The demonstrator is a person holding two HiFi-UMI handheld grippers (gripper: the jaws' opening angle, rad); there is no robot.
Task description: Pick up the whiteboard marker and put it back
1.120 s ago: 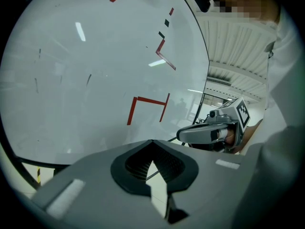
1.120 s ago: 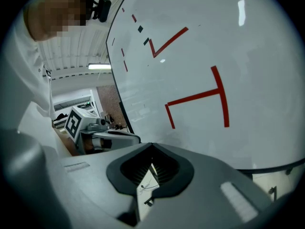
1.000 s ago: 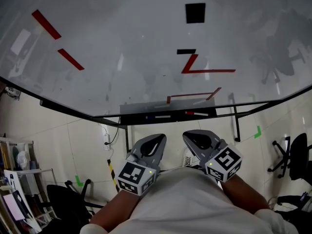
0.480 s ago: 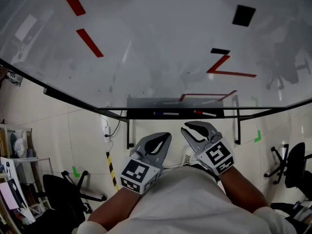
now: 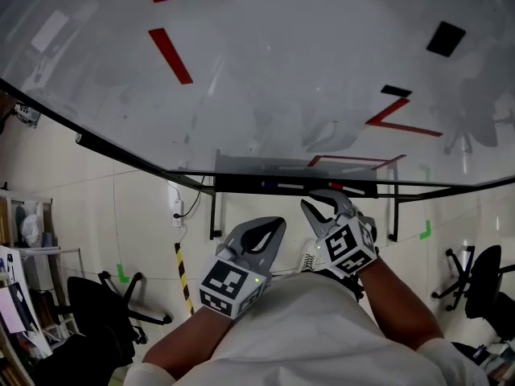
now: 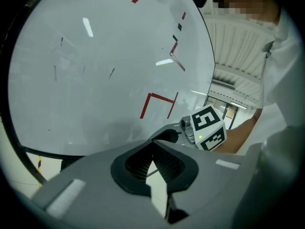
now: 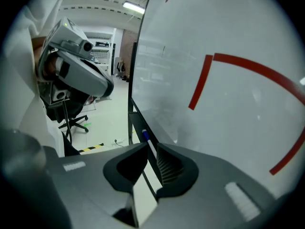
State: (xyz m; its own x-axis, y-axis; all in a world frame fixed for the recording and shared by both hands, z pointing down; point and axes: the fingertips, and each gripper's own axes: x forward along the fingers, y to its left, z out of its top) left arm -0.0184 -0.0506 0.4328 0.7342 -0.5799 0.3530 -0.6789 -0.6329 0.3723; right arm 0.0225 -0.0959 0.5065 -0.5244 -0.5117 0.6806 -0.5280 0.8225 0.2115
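A whiteboard marker with a blue cap (image 7: 146,138) lies in the dark tray (image 5: 241,182) under the whiteboard (image 5: 265,71). In the head view the blue-capped marker (image 5: 280,186) rests left of a red-capped one (image 5: 333,187). My right gripper (image 5: 327,204) is raised just below the tray with its jaws slightly apart. In the right gripper view the marker's white body shows in the gap at the right gripper (image 7: 151,149), not clamped. My left gripper (image 5: 261,233) hangs lower, shut and empty; in its own view the left gripper (image 6: 153,144) has its tips touching.
Red lines and black squares mark the whiteboard. Its stand legs (image 5: 212,215) drop to a tiled floor. Office chairs (image 5: 100,312) stand at left and at right (image 5: 483,284), with a shelf at far left. A striped floor tape (image 5: 183,276) runs below the tray.
My right gripper has risen and moved up to the tray, and its jaws have parted a little. The left gripper has stayed low. The head view has swung rightward.
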